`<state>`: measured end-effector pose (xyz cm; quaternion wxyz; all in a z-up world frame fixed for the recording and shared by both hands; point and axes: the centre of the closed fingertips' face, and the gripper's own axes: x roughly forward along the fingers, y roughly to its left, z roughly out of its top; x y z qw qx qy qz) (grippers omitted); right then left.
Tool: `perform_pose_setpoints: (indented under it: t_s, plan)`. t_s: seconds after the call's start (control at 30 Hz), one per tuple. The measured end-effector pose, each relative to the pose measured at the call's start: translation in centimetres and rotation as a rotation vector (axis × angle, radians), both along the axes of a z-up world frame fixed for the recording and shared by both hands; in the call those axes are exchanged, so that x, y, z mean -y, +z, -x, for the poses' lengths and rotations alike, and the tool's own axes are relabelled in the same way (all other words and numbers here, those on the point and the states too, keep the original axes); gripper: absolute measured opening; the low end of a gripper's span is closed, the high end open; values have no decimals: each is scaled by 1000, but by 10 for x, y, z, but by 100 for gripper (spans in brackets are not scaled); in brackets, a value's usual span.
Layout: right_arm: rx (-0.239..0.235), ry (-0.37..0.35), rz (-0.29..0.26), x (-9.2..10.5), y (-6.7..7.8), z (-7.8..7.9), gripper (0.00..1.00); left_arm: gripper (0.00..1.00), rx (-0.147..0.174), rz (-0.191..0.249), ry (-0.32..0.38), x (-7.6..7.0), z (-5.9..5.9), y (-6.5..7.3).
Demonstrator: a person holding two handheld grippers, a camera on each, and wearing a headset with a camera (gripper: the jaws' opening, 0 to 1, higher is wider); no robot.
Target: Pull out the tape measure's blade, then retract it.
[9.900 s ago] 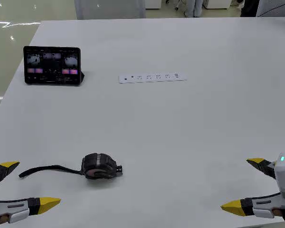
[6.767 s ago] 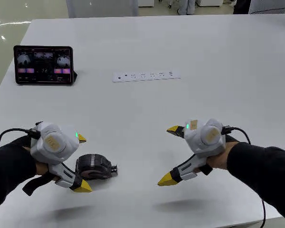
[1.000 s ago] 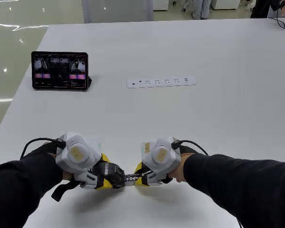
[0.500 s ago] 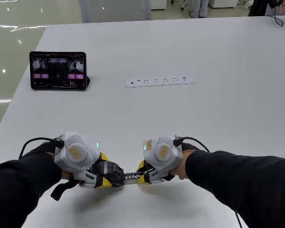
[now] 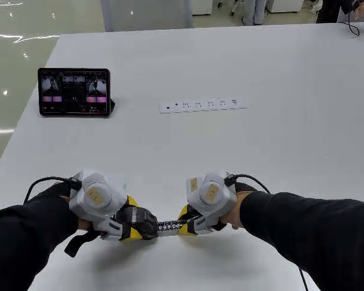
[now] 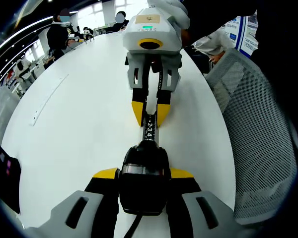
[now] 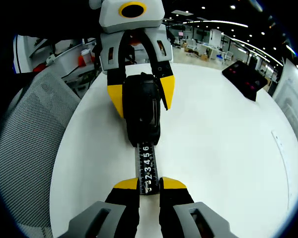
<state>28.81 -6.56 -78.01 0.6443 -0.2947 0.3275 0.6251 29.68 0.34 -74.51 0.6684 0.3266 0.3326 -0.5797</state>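
The tape measure (image 6: 145, 176), a black case, sits near the counter's (image 5: 261, 151) near edge. It is clamped between the fingers of the left gripper (image 6: 144, 173), whose yellow tips cover both of its sides. A short length of blade (image 7: 146, 166) runs out of the case to the right gripper (image 7: 149, 184), whose fingers are closed on the blade's end. The end hook is hidden between them. The right gripper view shows the numerals 2 to 6 on the blade. In the head view they are too small to read, and the gripper bodies hide most of the fingers. Whether the case touches the counter or hangs just above it cannot be told. A dark strap (image 5: 79, 242) trails from the case and is partly lost under the left sleeve. Farther back lie a power strip (image 5: 203, 104) and, to its left, an upright tablet (image 5: 74, 91). The tablet's screen is too small to make out.
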Motion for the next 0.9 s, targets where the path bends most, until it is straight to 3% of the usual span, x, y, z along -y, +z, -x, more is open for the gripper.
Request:
perform_pose_setpoints:
  t_s: [0.9]
  plan:
    - [-12,-26,15,22,1,0,11,32,4,0,3,1,0,0]
